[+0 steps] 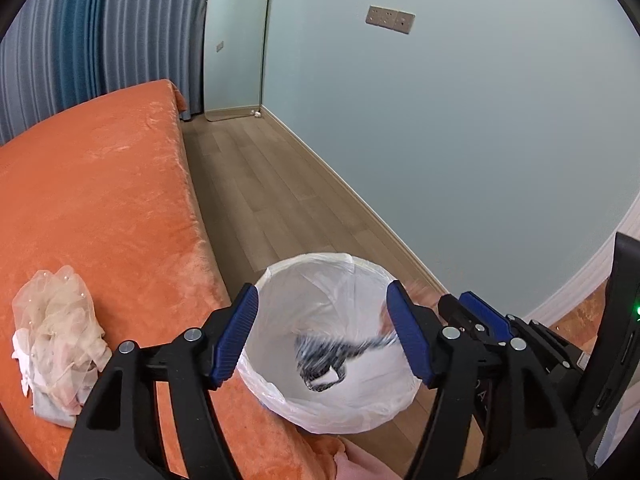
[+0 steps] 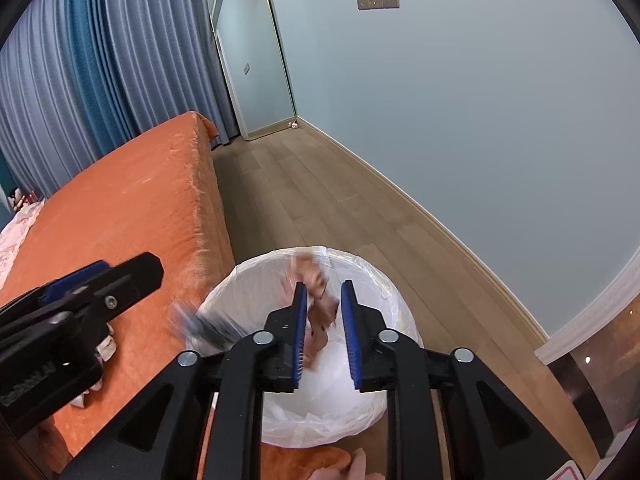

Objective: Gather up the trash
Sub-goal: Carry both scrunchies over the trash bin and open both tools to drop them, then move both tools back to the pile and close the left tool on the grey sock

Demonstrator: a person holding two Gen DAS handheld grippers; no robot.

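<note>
An orange bed [image 1: 100, 184] fills the left; wood floor [image 1: 256, 184] runs to a mirror [image 1: 236, 40]. Lower centre, the lined bin [image 1: 332, 404] faces upward. Left gripper [image 1: 324, 334] gapes above a blurred dark item [image 1: 324, 360]; right gripper [image 2: 325, 334], part-open, frames pinkish trash [image 2: 316, 300].

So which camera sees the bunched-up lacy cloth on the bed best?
The left wrist view: the lacy cloth lies whole on the orange bed. In the right wrist view the left claw covers nearly all of it.
</note>
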